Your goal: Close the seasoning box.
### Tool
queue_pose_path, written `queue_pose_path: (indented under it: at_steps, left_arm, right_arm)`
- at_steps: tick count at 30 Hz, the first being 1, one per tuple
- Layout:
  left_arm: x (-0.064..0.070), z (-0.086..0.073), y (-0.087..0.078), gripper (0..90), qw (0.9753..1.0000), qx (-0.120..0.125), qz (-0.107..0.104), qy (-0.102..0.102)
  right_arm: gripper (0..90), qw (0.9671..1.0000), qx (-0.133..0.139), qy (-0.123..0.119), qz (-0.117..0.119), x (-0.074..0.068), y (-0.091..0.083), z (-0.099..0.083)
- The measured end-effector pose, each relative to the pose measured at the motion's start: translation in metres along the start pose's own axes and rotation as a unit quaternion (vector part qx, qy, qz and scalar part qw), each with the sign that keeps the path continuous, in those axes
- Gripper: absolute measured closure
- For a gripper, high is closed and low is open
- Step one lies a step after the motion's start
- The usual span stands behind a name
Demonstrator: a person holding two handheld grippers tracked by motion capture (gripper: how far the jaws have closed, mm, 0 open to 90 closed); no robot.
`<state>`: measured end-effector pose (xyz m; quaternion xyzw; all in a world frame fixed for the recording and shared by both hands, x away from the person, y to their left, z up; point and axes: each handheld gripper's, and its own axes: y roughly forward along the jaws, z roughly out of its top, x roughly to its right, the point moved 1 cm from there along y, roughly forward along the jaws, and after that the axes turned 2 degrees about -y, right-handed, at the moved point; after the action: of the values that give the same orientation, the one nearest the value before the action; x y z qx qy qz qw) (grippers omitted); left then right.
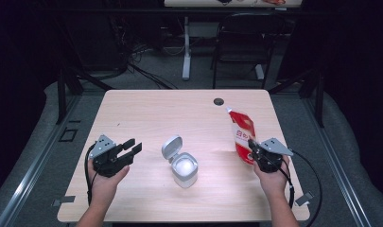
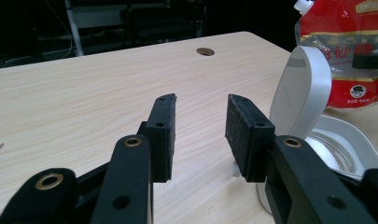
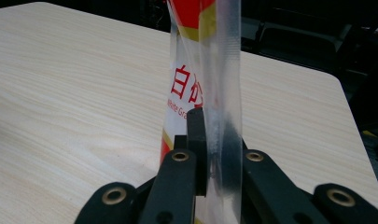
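A red and white pouch [image 1: 241, 135] of sugar stands upright at the table's right, its spout at the top. My right gripper [image 1: 253, 147] is shut on the pouch's edge [image 3: 213, 93], pinching the clear seam between its jaws. A white container [image 1: 184, 169] sits at mid-table with its hinged lid [image 1: 171, 147] flipped open and white contents inside. My left gripper [image 1: 131, 147] stands open at the left, apart from the container, nothing between its pads [image 2: 163, 130]. In the left gripper view the container [image 2: 345, 140], its lid [image 2: 303, 88] and the pouch [image 2: 350, 51] lie to the right.
The wooden table [image 1: 146, 113] has a round cable hole [image 1: 219, 101] near its far edge. A chair [image 1: 243, 42] and a desk leg [image 1: 186, 47] stand beyond the table. Cables trail from both grippers toward the near edge.
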<state>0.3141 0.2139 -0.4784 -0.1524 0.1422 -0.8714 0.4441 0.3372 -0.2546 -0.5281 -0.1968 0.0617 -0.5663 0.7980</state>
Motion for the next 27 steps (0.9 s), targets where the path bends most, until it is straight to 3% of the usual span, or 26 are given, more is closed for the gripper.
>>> queue_pose_path:
  at_steps: [12, 27]
  left_arm:
    - [-0.001, 0.000, 0.000, 63.4, 1.0000, 0.000, 0.002, -0.002]
    - [-0.003, 0.002, 0.002, 63.2, 1.0000, 0.002, 0.001, -0.003]
  right_arm:
    - [85.1, 0.9998, -0.003, -0.006, 0.016, 0.003, -0.006, -0.003]
    - [76.5, 0.9993, 0.016, -0.002, 0.033, 0.005, -0.018, -0.002]
